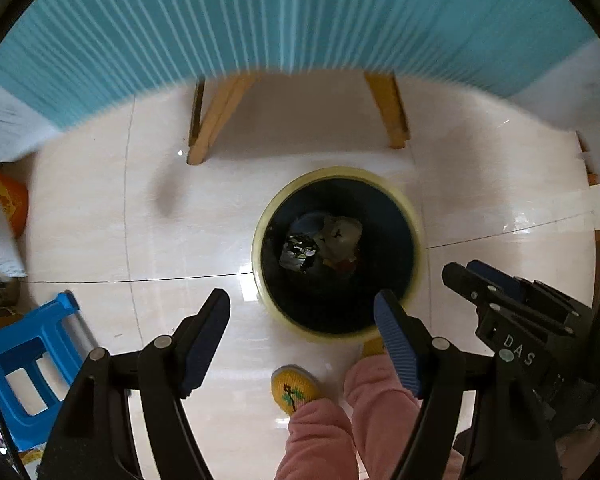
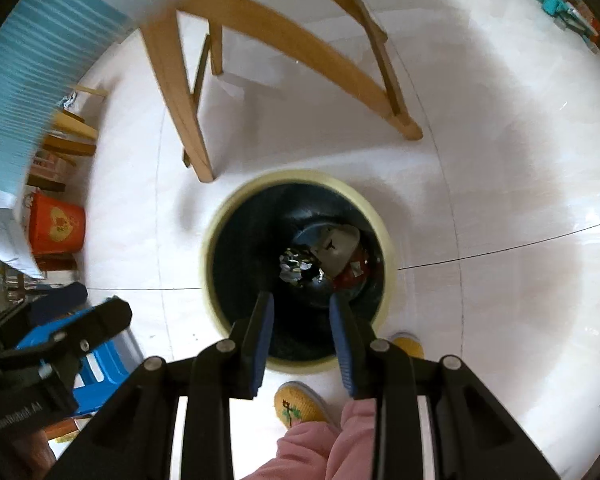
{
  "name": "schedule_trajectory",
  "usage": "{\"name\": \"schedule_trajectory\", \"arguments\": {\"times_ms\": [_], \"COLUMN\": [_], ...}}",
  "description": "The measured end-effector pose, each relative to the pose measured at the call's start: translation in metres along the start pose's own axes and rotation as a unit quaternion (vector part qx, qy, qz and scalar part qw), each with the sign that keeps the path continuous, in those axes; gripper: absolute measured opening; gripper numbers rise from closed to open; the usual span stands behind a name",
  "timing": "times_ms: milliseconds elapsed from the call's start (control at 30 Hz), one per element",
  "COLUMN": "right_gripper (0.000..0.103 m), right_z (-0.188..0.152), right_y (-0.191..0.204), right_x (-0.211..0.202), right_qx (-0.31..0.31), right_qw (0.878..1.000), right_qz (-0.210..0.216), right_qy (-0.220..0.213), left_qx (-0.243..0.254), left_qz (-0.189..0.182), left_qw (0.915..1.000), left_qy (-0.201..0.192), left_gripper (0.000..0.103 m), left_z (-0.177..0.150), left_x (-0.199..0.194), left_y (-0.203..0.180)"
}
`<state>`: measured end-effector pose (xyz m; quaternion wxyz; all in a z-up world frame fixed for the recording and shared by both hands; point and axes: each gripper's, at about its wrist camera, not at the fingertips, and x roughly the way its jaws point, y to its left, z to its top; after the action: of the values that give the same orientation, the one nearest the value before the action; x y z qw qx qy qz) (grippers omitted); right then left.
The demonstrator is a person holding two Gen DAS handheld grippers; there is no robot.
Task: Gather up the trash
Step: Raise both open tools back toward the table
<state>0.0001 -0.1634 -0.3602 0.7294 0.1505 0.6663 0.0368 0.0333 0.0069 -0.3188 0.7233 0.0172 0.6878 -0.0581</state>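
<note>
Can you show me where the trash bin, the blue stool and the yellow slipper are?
trash bin (image 2: 220, 216), right wrist view, on its pale rim.
blue stool (image 1: 4, 350), left wrist view, on its seat top.
yellow slipper (image 1: 294, 392), left wrist view, on its toe.

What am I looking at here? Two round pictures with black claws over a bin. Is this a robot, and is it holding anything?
No robot: a person holds a two-finger claw tool in each hand. Each tool carries a wide-angle camera looking along its fingers, hence the round, bent pictures.

One picture is from the left gripper, whose fingers stand wide apart with nothing between them. The other is from the right gripper, fingers narrower but still open, also with nothing in them.

Both look down into a trash bin on the tiled floor. Inside lie crumpled foil and a pale wrapper. Nearby are wooden chair legs, a blue stool, and the person's yellow slipper.
</note>
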Motion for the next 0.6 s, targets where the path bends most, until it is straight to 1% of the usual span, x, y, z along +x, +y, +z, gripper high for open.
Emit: {"name": "schedule_trajectory", "arguments": {"times_ms": [167,200,267,333,367,400,533,600], "right_gripper": [0.029,0.029,0.029,0.03,0.03,0.03,0.03,0.03], "right_z": [-0.007,-0.008,-0.012,-0.016,-0.019,-0.02,-0.022,-0.023], "right_y": [0.016,0.021,0.031,0.042,0.048,0.053,0.076,0.085], "right_x": [-0.07,-0.086,-0.115,-0.146,-0.16,-0.173,-0.225,-0.244], "right_qx": [-0.003,-0.004,-0.009,-0.017,-0.02,-0.023,-0.04,-0.047], "right_qw": [1.0,1.0,1.0,0.999,0.999,0.999,0.996,0.995], "right_qz": [-0.002,-0.002,0.001,0.005,0.008,0.012,0.026,0.029], "right_qy": [-0.014,-0.017,-0.025,-0.035,-0.041,-0.046,-0.074,-0.087], "left_qx": [0.002,0.003,0.005,0.01,0.011,0.014,0.02,0.019], "left_qz": [-0.013,-0.016,-0.02,-0.024,-0.025,-0.026,-0.02,-0.022], "left_qw": [0.9996,0.9993,0.9987,0.9976,0.9971,0.9961,0.993,0.9918], "left_qy": [-0.025,-0.033,-0.046,-0.064,-0.071,-0.084,-0.115,-0.125], "left_gripper": [0.073,0.073,0.073,0.073,0.073,0.073,0.073,0.073], "left_z": [-0.008,-0.01,-0.012,-0.017,-0.018,-0.02,-0.026,-0.028], "left_x": [-0.076,-0.098,-0.127,-0.164,-0.175,-0.195,-0.249,-0.27], "left_y": [-0.005,-0.006,-0.007,-0.006,-0.006,-0.005,0.001,0.004]}}
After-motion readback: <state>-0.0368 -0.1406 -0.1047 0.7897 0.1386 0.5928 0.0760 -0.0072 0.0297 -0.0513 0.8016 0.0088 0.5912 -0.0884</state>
